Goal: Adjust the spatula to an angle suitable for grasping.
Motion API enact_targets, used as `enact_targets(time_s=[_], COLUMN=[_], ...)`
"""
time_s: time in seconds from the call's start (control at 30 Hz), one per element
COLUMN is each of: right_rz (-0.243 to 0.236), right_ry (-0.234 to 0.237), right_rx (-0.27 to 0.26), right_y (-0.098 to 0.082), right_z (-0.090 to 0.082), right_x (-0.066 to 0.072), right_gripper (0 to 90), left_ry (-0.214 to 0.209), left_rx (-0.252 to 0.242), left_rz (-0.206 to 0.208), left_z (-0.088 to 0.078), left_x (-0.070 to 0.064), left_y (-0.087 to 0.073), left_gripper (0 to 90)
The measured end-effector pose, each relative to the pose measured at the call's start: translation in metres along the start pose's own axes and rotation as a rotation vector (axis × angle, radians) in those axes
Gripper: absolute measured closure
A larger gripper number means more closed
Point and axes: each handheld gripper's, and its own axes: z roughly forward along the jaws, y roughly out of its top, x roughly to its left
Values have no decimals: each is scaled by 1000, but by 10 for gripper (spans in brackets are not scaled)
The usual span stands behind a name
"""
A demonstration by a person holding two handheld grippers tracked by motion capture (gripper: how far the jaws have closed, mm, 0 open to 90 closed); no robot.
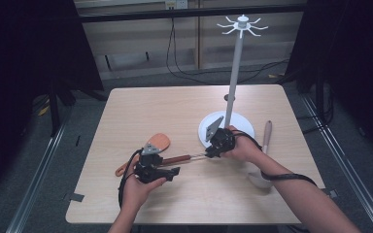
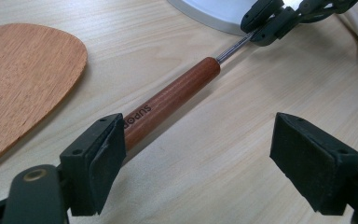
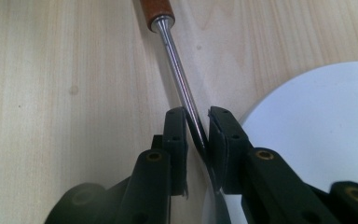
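A utensil with a reddish-brown wooden handle (image 1: 177, 159) (image 2: 172, 95) and a thin metal shaft (image 3: 179, 74) lies flat on the table. My left gripper (image 1: 172, 172) (image 2: 198, 135) is open at the handle's near end. The handle runs past the inner face of its left jaw, and the right jaw stands well apart. My right gripper (image 1: 209, 154) (image 3: 197, 116) straddles the shaft where it darkens at the far end. Its jaws stand narrowly apart, with a slit wider than the shaft. It also appears in the left gripper view (image 2: 265, 23).
A wooden spatula (image 1: 158, 143) (image 2: 23, 79) lies left of the handle. A white hook stand with a round base (image 1: 205, 127) (image 3: 317, 121) and a tall pole (image 1: 234, 82) stands right behind my right gripper. A wooden-handled white ladle (image 1: 266, 138) lies at the right.
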Motion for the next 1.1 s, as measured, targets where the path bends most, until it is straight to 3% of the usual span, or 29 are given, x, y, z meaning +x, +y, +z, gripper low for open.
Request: enact_targets(time_s=[0.23, 0.3, 0.37, 0.4, 0.43, 0.53, 0.57, 0.73, 0.83, 1.1], right_rz=[-22, -58, -64, -72, -74, -112, -106, -117, -107, -38], right_ry=[6, 12, 12, 7, 25, 20, 15, 13, -14, -87], right_rx=[16, 34, 42, 81, 69, 83, 87, 4, -43, -215], right_y=[3, 5, 5, 7, 6, 5, 5, 4, 5, 3], right_z=[1, 1, 0, -3, -4, -7, -9, -23, -33, -53], right_x=[-2, -2, -2, 1, 0, 3, 4, 5, 4, 6], right_gripper=[790, 806, 821, 851, 852, 853, 855, 856, 856, 856], left_ry=[-1, 1, 1, -1, -1, 0, 0, -7, -8, -10], left_rx=[-2, -3, 0, 3, 8, 2, 4, 3, 9, 7], left_rz=[7, 6, 6, 10, 16, 9, 8, 20, 27, 35], left_z=[0, 1, 1, 1, 1, 1, 1, 3, 3, 6], left_x=[-2, -2, -2, -1, -1, -2, -2, -5, -6, -7], left_y=[1, 1, 1, 0, 1, 1, 1, 1, 2, 3], left_gripper=[181, 181, 181, 181, 181, 181, 181, 181, 181, 181])
